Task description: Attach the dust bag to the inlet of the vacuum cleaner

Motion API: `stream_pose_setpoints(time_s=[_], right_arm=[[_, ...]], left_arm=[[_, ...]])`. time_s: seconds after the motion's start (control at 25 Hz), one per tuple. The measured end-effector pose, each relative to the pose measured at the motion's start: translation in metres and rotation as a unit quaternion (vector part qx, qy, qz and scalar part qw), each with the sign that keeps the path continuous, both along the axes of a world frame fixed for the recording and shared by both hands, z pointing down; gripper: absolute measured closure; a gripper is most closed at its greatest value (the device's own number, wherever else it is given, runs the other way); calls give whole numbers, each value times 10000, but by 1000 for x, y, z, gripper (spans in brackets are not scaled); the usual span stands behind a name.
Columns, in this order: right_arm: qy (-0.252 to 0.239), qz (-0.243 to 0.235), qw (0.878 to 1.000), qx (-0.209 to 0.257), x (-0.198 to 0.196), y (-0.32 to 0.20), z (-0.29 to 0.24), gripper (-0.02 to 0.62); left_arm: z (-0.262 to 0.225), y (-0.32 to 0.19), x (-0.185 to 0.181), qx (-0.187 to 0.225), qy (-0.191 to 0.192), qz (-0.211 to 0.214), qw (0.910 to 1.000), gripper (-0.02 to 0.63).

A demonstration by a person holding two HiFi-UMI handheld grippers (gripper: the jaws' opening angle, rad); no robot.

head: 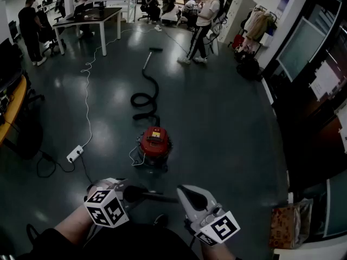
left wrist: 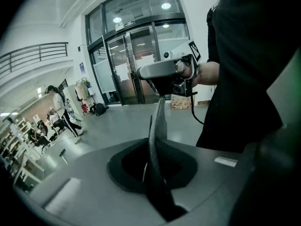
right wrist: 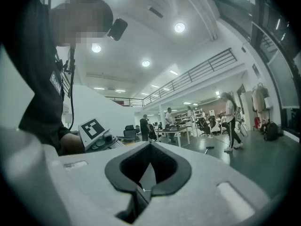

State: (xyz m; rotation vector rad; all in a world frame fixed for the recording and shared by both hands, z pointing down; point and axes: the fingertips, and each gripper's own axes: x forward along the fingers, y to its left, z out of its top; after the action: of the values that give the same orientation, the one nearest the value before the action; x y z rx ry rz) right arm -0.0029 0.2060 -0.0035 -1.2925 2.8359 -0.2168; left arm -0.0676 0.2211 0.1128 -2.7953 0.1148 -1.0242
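The vacuum cleaner [head: 154, 145] is too small to make out its inlet.

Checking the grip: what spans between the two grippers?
A dark flat dust bag, pinched by left gripper and right gripper; clearest in the left gripper view.

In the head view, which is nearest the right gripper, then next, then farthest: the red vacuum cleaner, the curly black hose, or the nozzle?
1. Red vacuum cleaner, on the floor just ahead of the right gripper.
2. Black hose, coiled beyond the vacuum cleaner.
3. Nozzle, at the hose's far end.
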Motion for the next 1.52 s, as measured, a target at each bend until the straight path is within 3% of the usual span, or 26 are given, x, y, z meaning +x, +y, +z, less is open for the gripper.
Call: stream_pose_setpoints(time_s=[0.24,0.48,0.92,1.16,1.52], right_arm=[[28,88,10000,25,9,1,4,594],[-212,-149,9996,104,5,6,-4,594],[-228,115,9996,80,63,-5,13,592],[-236,109,9996,-137,86,-26,39,592],[24,374,9987,-342,72,-89,67,592]], left_arm=[[0,3,4,-6,-2,-5,10000,580],[4,8,11,-36,-39,-14,10000,578],[16,3,41,46,-157,-240,9996,578],[32,-10,53,106,-235,-397,9989,578],[60,-59,48,107,-69,-158,9998,578]])
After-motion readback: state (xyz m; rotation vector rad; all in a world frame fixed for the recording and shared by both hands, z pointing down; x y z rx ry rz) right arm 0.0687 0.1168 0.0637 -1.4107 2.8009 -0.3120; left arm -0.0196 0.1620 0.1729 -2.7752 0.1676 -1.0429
